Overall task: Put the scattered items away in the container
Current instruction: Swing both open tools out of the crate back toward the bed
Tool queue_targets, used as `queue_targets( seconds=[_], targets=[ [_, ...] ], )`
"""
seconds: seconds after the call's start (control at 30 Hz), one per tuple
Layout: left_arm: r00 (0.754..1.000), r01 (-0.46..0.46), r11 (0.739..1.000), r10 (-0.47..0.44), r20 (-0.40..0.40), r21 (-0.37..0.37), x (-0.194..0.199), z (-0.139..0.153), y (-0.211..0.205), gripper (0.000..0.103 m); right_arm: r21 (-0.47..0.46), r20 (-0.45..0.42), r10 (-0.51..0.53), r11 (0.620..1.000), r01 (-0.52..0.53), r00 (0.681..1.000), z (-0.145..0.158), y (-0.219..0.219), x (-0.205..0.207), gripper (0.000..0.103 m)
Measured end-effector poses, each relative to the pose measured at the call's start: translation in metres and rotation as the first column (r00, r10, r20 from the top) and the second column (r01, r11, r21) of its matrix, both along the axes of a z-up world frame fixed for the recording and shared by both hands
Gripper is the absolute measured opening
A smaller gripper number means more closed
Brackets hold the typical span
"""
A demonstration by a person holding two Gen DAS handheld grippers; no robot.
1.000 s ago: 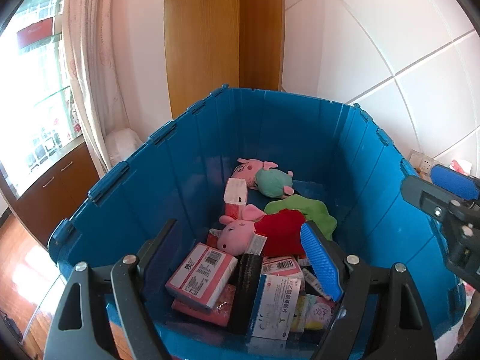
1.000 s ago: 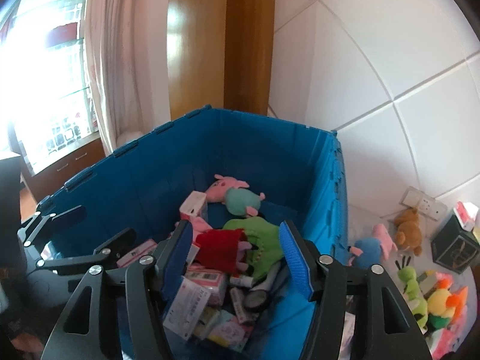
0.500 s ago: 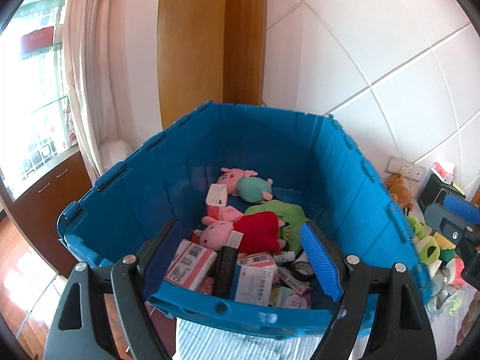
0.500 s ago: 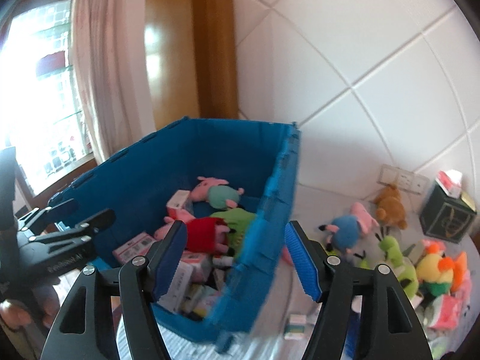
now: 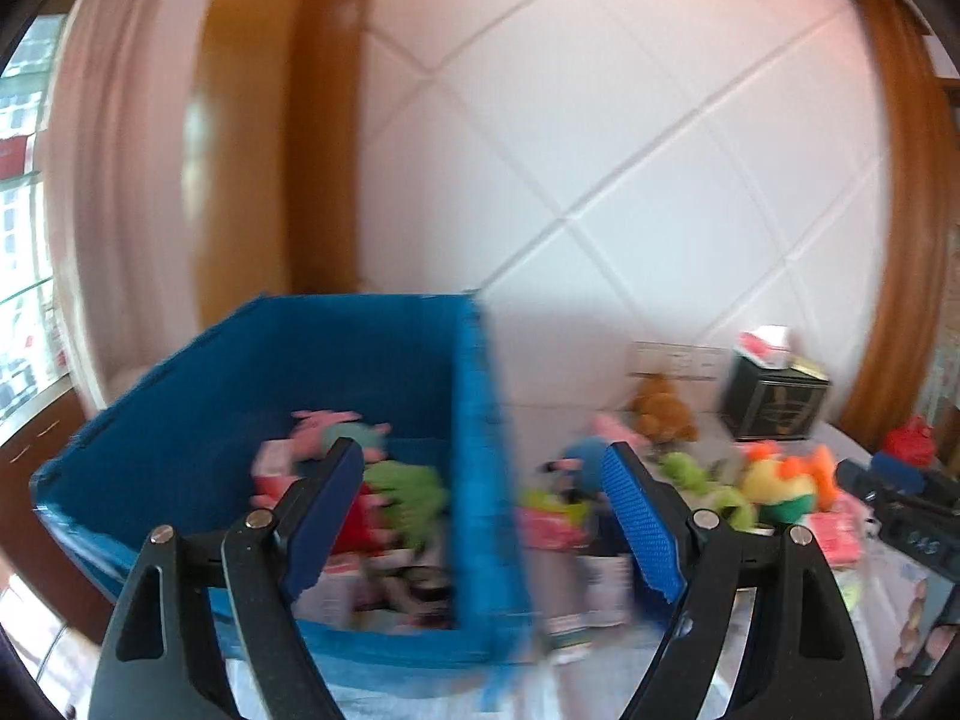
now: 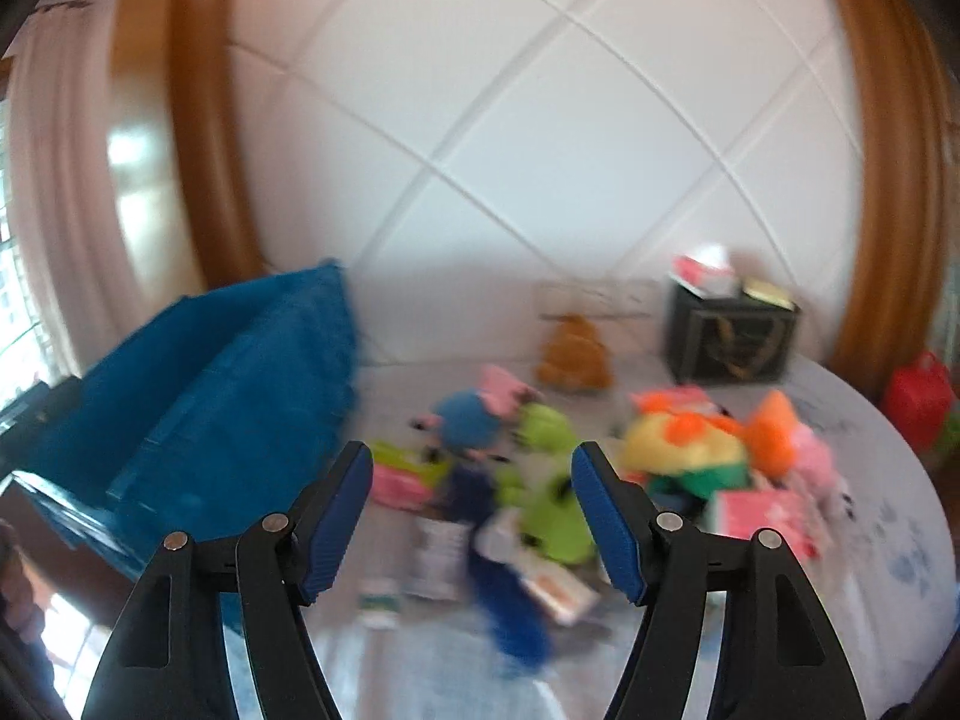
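The blue bin (image 5: 252, 372) sits at the left and holds plush toys and small boxes; it also shows in the right wrist view (image 6: 240, 372). My left gripper (image 5: 486, 516) is open and empty, level with the bin's right wall. My right gripper (image 6: 474, 516) is open and empty above the scattered pile on the bed. The pile has a blue and pink plush (image 6: 474, 420), a green plush (image 6: 549, 504), a yellow and orange plush (image 6: 690, 444), a brown plush (image 6: 573, 357) and pink boxes (image 6: 762, 516). Both views are blurred.
A black tissue box (image 6: 729, 330) stands at the back right by the white padded headboard (image 6: 540, 150). A red object (image 6: 918, 396) lies at the far right. A curtain and window are at the left (image 5: 36, 240). The right gripper's tip (image 5: 894, 498) shows at the right edge.
Both grippers have swung right, away from over the bin's inside and toward the scattered pile on the bed. Both stay open and empty.
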State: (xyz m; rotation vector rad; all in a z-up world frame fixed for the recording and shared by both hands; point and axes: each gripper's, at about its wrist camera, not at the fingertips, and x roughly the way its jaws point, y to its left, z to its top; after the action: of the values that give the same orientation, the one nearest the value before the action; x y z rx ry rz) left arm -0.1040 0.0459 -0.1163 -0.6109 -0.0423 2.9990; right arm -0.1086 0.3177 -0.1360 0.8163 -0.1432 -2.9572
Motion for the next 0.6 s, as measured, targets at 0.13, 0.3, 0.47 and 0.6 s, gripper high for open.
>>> queue_targets(
  seconds=[0.13,0.3,0.47,0.6],
  targets=[
    [0.996,0.076,0.997,-0.076,0.057,-0.001,-0.008,-0.023,0.07,0.082,0.002,0.052,-0.036,0.999,0.036,0.998,-0.026,0.059,-0.003,0.069],
    [0.979,0.043,0.999,-0.038,0.202,-0.019,-0.024,-0.084,0.126,0.082,-0.012,0.164,0.004,1.0,-0.002,0.986,-0.078,0.11,-0.015,0.069],
    [0.937,-0.034,0.998,0.052,0.346,-0.058,-0.038,-0.142,0.135,0.082,-0.044,0.305,0.076,0.997,-0.065,0.949,-0.139,0.12,-0.036,0.051],
    [0.9,-0.076,0.994,0.104,0.423,-0.081,-0.055,-0.187,0.134,0.082,-0.076,0.375,0.132,0.991,-0.112,0.917,-0.181,0.11,-0.053,0.05]
  ],
)
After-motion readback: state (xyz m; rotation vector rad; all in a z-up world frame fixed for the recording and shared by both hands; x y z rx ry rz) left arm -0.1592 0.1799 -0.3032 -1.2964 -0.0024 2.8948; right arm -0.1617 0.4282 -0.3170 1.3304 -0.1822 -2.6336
